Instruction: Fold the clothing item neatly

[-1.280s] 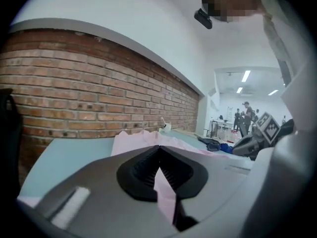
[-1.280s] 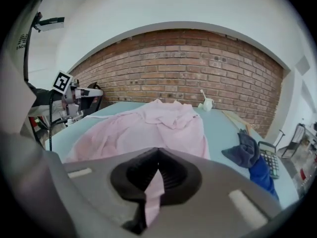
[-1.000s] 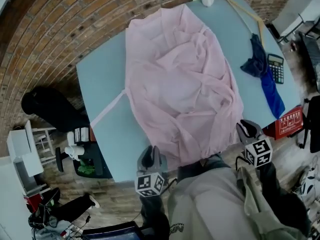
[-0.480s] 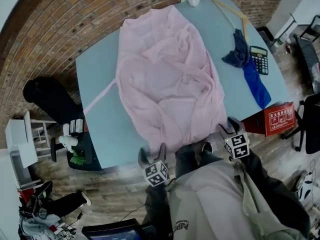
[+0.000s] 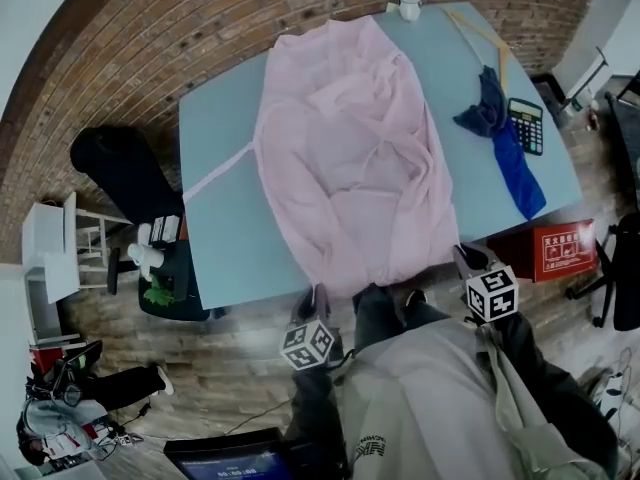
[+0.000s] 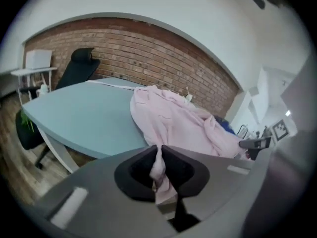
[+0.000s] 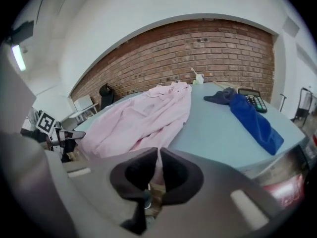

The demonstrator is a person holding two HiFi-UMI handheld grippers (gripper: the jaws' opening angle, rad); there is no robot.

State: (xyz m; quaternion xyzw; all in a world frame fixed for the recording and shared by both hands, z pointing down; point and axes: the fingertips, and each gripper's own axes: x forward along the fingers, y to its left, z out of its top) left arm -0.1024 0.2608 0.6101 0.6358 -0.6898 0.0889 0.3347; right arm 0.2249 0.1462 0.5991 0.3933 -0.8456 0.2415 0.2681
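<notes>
The pale blue counter (image 5: 220,238) carries a pink garment (image 5: 350,148) spread loosely along its middle, from the far edge to the near edge, rumpled into soft folds, with its near hem reaching over that edge. A thin pale tie (image 5: 222,173) runs from the garment's side across bare surface to the left edge. At the far edge stands a white cup (image 5: 409,8). A thin wooden stick (image 5: 480,30) lies beyond it, toward the far right corner. Along the right side lies a blue cloth (image 5: 510,153) — bunched at its far end, stretched out toward the near right corner — and just beside it, by the right edge, a calculator (image 5: 528,126).
</notes>
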